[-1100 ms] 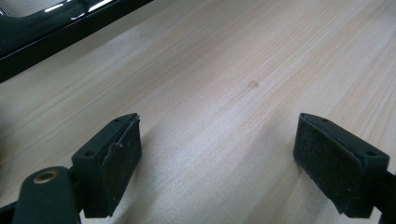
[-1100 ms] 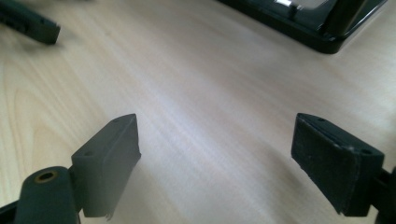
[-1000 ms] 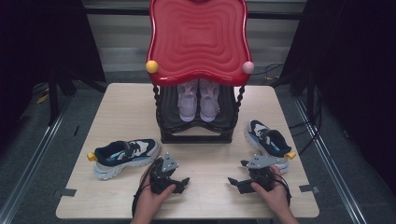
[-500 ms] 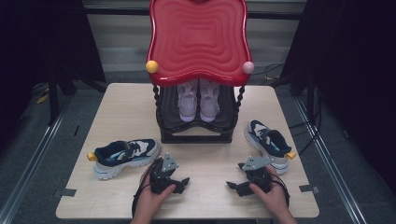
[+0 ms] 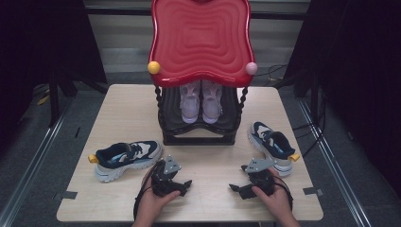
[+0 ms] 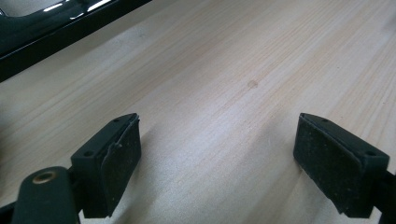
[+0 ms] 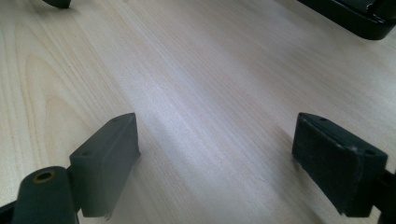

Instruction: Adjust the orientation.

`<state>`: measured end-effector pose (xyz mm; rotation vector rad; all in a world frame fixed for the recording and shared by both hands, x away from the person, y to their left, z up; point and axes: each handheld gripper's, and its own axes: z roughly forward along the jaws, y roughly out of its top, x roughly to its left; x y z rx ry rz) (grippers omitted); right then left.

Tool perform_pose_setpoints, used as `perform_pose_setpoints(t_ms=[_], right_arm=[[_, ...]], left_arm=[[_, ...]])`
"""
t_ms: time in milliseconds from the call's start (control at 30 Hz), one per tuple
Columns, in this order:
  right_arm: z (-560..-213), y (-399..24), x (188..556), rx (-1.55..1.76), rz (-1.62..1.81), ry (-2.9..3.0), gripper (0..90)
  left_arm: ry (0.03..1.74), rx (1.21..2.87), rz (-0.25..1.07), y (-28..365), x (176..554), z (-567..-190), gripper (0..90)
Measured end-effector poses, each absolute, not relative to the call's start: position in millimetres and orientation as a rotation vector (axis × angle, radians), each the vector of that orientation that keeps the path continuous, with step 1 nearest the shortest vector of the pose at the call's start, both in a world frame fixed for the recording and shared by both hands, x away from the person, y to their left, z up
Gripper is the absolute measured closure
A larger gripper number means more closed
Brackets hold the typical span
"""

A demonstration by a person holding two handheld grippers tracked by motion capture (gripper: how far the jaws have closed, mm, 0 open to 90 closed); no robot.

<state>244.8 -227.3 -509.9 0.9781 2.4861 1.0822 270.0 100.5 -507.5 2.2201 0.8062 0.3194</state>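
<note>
Both the left gripper [image 5: 182, 185] and right gripper [image 5: 237, 188] rest near the counter's [image 5: 127, 111] front edge, jaws spread wide over bare wood, holding nothing.

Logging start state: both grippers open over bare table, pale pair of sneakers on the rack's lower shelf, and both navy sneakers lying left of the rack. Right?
One error. The navy sneakers are split: one lies left of the black rack, the other right of it, as the high view shows. The rest holds: left gripper and right gripper have jaws apart over bare table, and the pale sneakers sit on the lower shelf.
</note>
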Motion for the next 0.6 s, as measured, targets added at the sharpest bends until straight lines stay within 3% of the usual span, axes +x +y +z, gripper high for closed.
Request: perform_pose_setpoints(t_ms=[600], right_arm=[[-510,-227,245,0.978,1.082,2.485,13.9]], left_arm=[[0.845,2.219,0.313,108,276,-495,17.7]])
